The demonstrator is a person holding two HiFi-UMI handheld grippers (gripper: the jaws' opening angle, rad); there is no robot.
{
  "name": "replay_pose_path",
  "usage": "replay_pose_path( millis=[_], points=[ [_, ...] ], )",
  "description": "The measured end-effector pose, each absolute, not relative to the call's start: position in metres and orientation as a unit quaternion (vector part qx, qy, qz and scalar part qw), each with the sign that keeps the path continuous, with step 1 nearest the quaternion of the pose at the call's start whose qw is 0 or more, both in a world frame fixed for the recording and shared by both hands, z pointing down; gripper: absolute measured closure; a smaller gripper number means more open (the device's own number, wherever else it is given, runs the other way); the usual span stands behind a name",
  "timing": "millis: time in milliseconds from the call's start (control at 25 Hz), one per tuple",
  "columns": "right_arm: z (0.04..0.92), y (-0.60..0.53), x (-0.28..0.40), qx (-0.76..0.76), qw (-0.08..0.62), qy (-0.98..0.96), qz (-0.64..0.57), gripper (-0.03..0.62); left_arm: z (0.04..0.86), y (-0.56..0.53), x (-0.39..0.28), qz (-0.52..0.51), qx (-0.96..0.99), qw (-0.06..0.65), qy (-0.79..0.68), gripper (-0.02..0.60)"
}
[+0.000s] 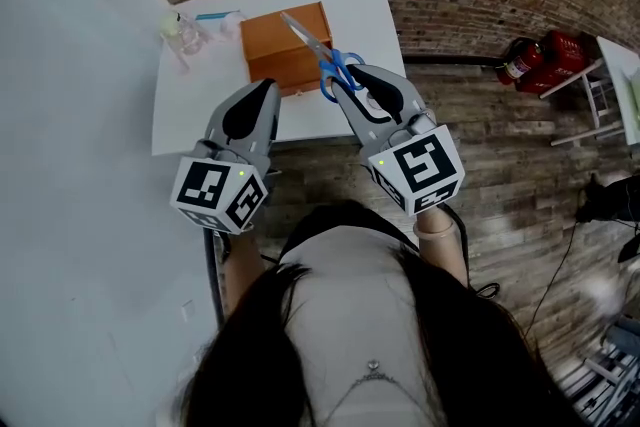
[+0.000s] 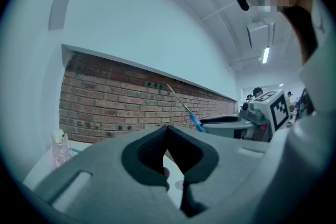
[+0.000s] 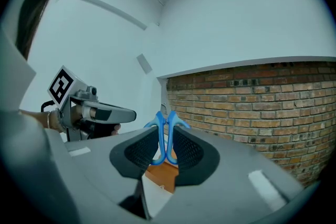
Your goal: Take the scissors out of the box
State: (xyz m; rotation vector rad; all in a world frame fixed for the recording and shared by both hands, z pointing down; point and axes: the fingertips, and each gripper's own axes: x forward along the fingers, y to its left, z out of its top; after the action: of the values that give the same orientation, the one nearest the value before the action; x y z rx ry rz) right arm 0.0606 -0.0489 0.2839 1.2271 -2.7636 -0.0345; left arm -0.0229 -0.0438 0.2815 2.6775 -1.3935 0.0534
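Note:
An orange box (image 1: 275,55) stands on the white table (image 1: 355,5). The scissors (image 1: 318,50), blue-handled with silver blades, hang tilted over the box's right side, blades pointing to the far left. My right gripper (image 1: 345,80) is shut on the blue handles; in the right gripper view the handles (image 3: 160,122) stand upright between the pads, with the box (image 3: 160,169) below. My left gripper (image 1: 268,90) hovers at the table's near edge, left of the box, shut with nothing in it (image 2: 167,131). From the left gripper view the scissors (image 2: 184,103) and right gripper (image 2: 228,124) show at the right.
A clear plastic bag with small items (image 1: 190,27) lies at the table's far left corner. Red fire extinguishers (image 1: 535,60) sit on the brick floor to the right, beside a white stand (image 1: 610,80). A brick wall (image 3: 262,107) runs behind the table.

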Motion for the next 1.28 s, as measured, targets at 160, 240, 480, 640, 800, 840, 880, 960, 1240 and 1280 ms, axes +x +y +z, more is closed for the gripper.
replay_pose_path(
  millis=[160, 240, 480, 640, 800, 840, 880, 960, 1240, 1280],
  points=[
    [0.285, -0.051, 0.060, 0.405, 0.060, -0.912, -0.013, 0.496, 0.284, -0.047, -0.020, 0.021, 0.887, 0.061, -0.457, 0.580],
    [0.286, -0.052, 0.059, 0.405, 0.062, -0.912, -0.014, 0.496, 0.284, -0.048, -0.019, 0.020, 0.888, 0.061, -0.456, 0.581],
    [0.286, -0.057, 0.058, 0.406, 0.066, -0.911, -0.016, 0.496, 0.283, -0.053, -0.021, 0.019, 0.888, 0.060, -0.456, 0.581],
    [0.286, -0.058, 0.058, 0.408, 0.067, -0.910, -0.017, 0.496, 0.283, -0.054, -0.023, 0.020, 0.888, 0.061, -0.455, 0.581],
    [0.287, -0.058, 0.058, 0.411, 0.069, -0.909, -0.016, 0.496, 0.284, -0.054, -0.024, 0.020, 0.889, 0.061, -0.454, 0.581],
    [0.287, -0.058, 0.058, 0.411, 0.069, -0.909, -0.016, 0.496, 0.284, -0.054, -0.025, 0.020, 0.889, 0.062, -0.454, 0.581],
    [0.287, -0.057, 0.057, 0.412, 0.069, -0.908, -0.016, 0.496, 0.284, -0.053, -0.026, 0.020, 0.889, 0.062, -0.453, 0.581],
    [0.287, -0.056, 0.055, 0.413, 0.069, -0.908, -0.017, 0.496, 0.285, -0.052, -0.028, 0.019, 0.890, 0.062, -0.452, 0.581],
    [0.286, -0.050, 0.045, 0.414, 0.072, -0.907, -0.021, 0.496, 0.286, -0.046, -0.036, 0.017, 0.891, 0.065, -0.449, 0.581],
    [0.286, -0.049, 0.042, 0.415, 0.072, -0.907, -0.021, 0.496, 0.286, -0.045, -0.039, 0.017, 0.892, 0.065, -0.448, 0.581]
  ],
)
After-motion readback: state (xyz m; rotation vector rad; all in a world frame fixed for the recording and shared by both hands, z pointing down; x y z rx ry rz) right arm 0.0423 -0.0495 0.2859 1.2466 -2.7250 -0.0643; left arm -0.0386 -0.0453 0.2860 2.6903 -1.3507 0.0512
